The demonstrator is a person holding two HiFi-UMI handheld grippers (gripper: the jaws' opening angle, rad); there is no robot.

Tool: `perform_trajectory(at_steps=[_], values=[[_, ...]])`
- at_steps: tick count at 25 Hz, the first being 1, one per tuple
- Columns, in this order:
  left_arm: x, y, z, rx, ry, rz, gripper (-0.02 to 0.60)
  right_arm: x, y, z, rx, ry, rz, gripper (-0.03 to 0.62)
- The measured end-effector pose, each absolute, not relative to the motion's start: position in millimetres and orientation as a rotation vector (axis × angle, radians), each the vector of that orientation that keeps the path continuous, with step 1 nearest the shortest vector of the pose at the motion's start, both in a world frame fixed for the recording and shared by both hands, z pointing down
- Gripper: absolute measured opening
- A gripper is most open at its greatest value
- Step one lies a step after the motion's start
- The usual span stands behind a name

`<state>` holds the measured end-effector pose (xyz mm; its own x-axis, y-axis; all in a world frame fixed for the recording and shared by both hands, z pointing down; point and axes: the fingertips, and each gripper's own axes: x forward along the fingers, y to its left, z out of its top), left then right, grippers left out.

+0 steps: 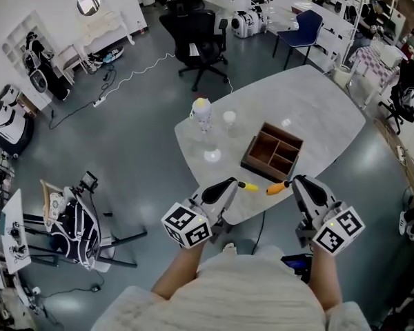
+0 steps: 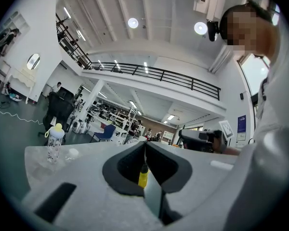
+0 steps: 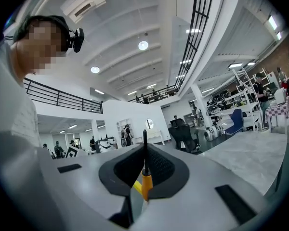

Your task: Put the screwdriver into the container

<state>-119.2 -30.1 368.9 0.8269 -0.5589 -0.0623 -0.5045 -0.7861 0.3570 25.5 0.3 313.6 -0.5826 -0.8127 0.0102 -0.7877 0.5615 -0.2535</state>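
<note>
Table (image 1: 317, 109), container (image 1: 262, 169), bottle (image 1: 202, 113); left gripper (image 1: 232, 185) tight on yellow screwdriver (image 1: 250, 186), right gripper (image 1: 298, 183) on orange screwdriver (image 1: 277, 187).

No legible text anywhere
The left cube (image 1: 187, 225) and right cube (image 1: 338, 230) carry black-and-white square markers, patterns with no letters or digits; in the left gripper view a blue poster (image 2: 242, 124) and a framed white sign (image 2: 226, 128) hang on the far wall, and their print is too small to read
</note>
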Motion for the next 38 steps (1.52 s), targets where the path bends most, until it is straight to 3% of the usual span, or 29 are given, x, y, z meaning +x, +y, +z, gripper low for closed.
perform_trajectory(at_steps=[21, 38], values=[[-79, -145, 382, 2.581, -0.973, -0.28, 0.023, 68, -152, 339, -1.276, 2.879, -0.414, 0.021], [-83, -176, 414, 2.492, -1.044, -0.275, 0.023, 41, -227, 428, -1.291, 3.071, -0.568, 0.021]])
